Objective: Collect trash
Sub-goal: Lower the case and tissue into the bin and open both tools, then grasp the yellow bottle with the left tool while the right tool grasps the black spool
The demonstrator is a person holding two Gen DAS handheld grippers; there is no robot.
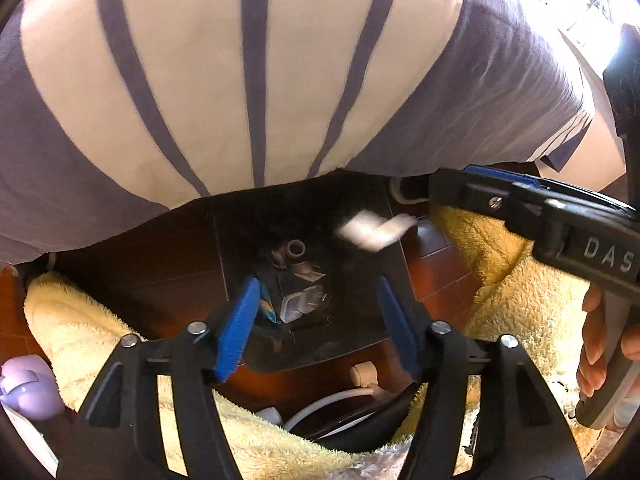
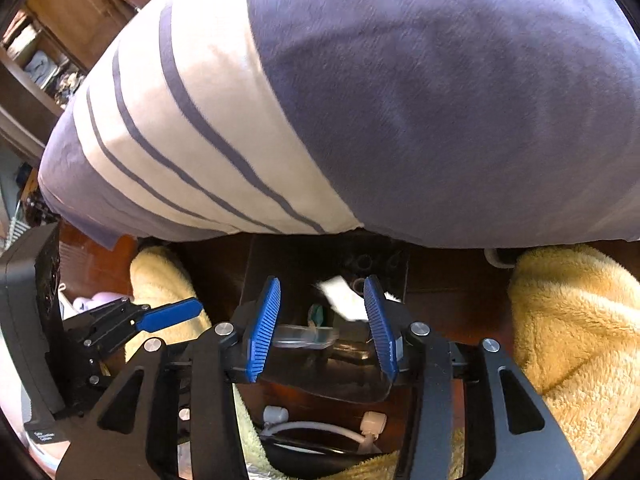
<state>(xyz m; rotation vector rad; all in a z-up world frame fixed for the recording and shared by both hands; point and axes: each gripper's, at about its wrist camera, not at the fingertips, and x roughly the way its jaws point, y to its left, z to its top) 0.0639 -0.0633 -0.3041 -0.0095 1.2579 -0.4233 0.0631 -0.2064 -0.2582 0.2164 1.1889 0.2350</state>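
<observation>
One crumpled white paper scrap (image 1: 374, 232) is blurred in mid-air over the dark trash bin (image 1: 352, 344), free of both jaws; the right gripper (image 2: 324, 320) stands partly open and empty, the left gripper (image 1: 316, 320) wide and empty; drift could land the scrap on the red-brown floor (image 1: 436, 276) beside the fluffy yellow blanket (image 1: 520, 292)

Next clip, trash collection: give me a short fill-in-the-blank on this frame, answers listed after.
1. The pads on both the left gripper and the right gripper are coloured ____.
2. The blurred scrap in mid-air above the dark bin is coloured ____.
3. The bedding above the bin is cream with ____ stripes.
4. With nothing between them, the left gripper's jaws are ____.

Missing words: blue; white; purple; open
</observation>
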